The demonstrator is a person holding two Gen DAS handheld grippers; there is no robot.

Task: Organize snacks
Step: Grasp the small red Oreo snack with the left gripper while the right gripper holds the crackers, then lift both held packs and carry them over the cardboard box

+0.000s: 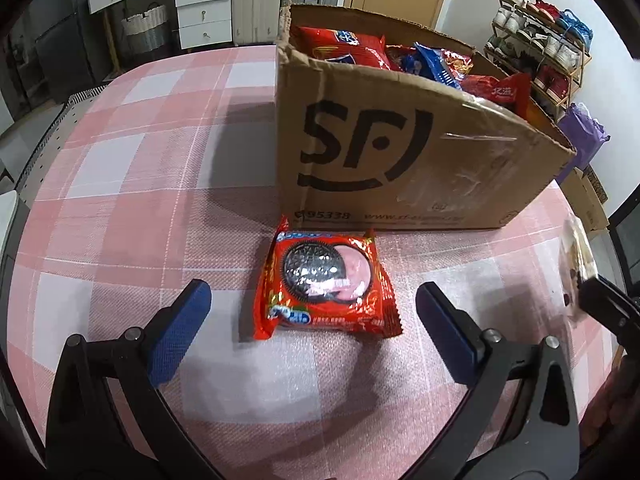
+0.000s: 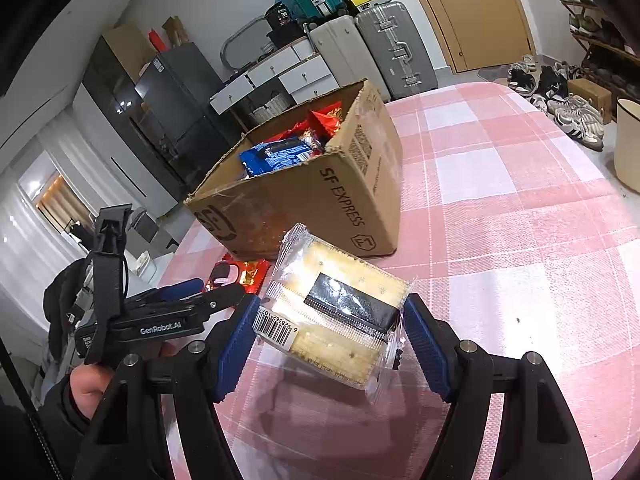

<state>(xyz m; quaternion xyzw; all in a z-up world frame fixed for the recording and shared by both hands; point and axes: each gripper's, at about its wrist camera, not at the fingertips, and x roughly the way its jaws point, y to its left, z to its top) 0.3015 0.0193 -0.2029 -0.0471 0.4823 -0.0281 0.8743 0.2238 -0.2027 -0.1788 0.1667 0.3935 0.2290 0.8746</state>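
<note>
A red Oreo packet (image 1: pixel 326 286) lies flat on the pink checked tablecloth, just in front of the SF cardboard box (image 1: pixel 400 152). My left gripper (image 1: pixel 314 304) is open, its blue fingers to either side of the packet's near end. My right gripper (image 2: pixel 330 332) is shut on a clear cracker packet (image 2: pixel 340 312) and holds it above the table. That packet shows at the right edge of the left wrist view (image 1: pixel 576 268). The box (image 2: pixel 312 200) holds several red and blue snack bags.
The round table (image 2: pixel 520 220) extends right of the box. My left gripper (image 2: pixel 176 304) and the Oreo packet (image 2: pixel 240 272) show in the right wrist view. Beyond the table stand a shoe rack (image 1: pixel 540 52), drawers (image 1: pixel 204 12), suitcases (image 2: pixel 380 48) and a white bin (image 2: pixel 628 144).
</note>
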